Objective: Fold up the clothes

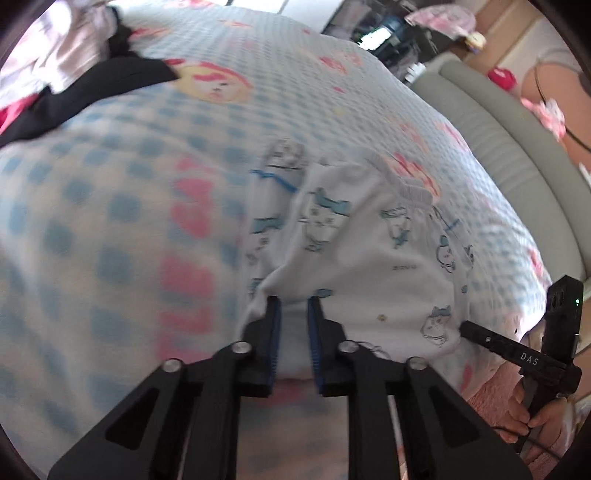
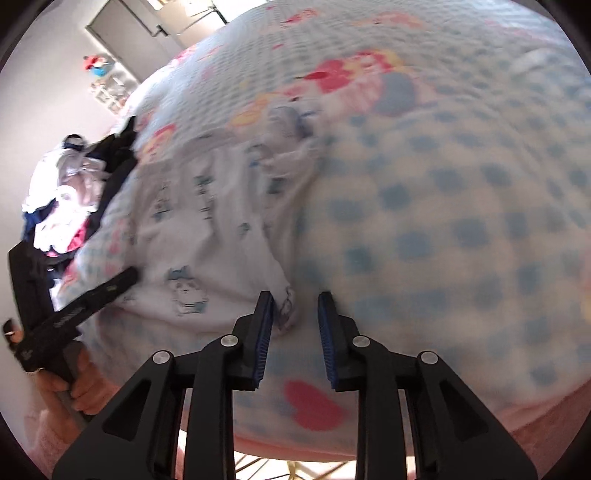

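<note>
A bed covered by a blue-and-white checked bedspread (image 1: 122, 206) printed with pink and red cartoon figures serves as our work surface; both views are blurred. On it lies the white garment (image 1: 369, 258), patterned with small blue cartoon animals, its gathered waistband toward the far side in the left wrist view. Our left gripper (image 1: 294, 306) stands with its blue-padded jaws narrowly parted at the garment's near edge, cloth between them but not clamped. Our right gripper (image 2: 295, 301) is likewise parted, somewhat wider, a corner of the same garment (image 2: 207, 236) lying just inside its left finger.

Left wrist view only: a grey padded bed frame (image 1: 517, 155) along the right side, cluttered furniture beyond, a black garment (image 1: 92, 88) at the far left, and the other gripper (image 1: 517, 354) held by a hand (image 1: 532, 421) at the garment's right edge.

Right wrist view only: a heap of mixed clothes (image 2: 66, 199) at the bed's left side, a grey door (image 2: 125, 33) in a white wall, and a pink band below the bedspread's near edge
</note>
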`<state>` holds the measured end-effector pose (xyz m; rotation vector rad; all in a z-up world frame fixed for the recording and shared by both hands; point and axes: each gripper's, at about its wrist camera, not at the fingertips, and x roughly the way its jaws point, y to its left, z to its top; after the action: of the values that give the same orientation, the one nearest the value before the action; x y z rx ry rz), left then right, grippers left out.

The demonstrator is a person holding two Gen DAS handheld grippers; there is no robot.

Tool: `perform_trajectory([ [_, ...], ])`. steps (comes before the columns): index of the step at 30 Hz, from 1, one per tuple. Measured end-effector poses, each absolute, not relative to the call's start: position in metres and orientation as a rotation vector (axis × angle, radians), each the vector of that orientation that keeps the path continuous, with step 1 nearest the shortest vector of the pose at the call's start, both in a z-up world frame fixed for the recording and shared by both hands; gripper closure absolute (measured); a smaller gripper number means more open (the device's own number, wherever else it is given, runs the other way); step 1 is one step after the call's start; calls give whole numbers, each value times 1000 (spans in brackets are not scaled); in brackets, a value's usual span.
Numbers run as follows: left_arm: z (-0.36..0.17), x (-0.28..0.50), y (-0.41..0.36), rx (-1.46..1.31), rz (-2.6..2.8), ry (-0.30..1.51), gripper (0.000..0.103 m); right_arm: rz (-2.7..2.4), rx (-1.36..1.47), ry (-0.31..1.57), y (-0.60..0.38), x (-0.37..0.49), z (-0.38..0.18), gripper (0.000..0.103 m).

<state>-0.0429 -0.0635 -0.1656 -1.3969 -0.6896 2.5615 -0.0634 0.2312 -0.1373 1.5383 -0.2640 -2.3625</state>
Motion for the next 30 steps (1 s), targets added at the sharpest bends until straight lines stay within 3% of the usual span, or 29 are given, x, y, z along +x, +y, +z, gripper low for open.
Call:
perform_trajectory([
  [3,-155,-43,-65,-1370,2572,-697,87,-2443,1483,-199,233,-62,-116,75],
  [5,-138,-56,-51,-1322,2595,-567,70,-2408,1407,-215,229,-64,-100,75],
  [8,-113,-75,-30,-1246,2618,-374,67,-2307,1346,-145,205,-75,-86,75],
  [10,-115,-83,-29,-1267,2613,-351,62,-2257,1349,-42,183,-87,-90,75],
  [16,-152,-102,-47,-1443,2570,-439,60,-2211,1425,168,125,-104,-133,75],
  [17,-158,-104,-51,-1464,2563,-461,65,-2221,1416,192,124,-100,-137,77],
  [19,-159,-104,-66,-1490,2561,-530,73,-2237,1398,169,134,-96,-139,80],
  [21,-157,-104,-64,-1493,2565,-540,73,-2248,1411,82,148,-99,-138,88],
  [23,-156,-103,-55,-1480,2572,-520,68,-2263,1436,-31,163,-105,-131,90],
  [30,-153,-100,-23,-1435,2596,-452,60,-2345,1338,-146,179,-107,-100,77],
])
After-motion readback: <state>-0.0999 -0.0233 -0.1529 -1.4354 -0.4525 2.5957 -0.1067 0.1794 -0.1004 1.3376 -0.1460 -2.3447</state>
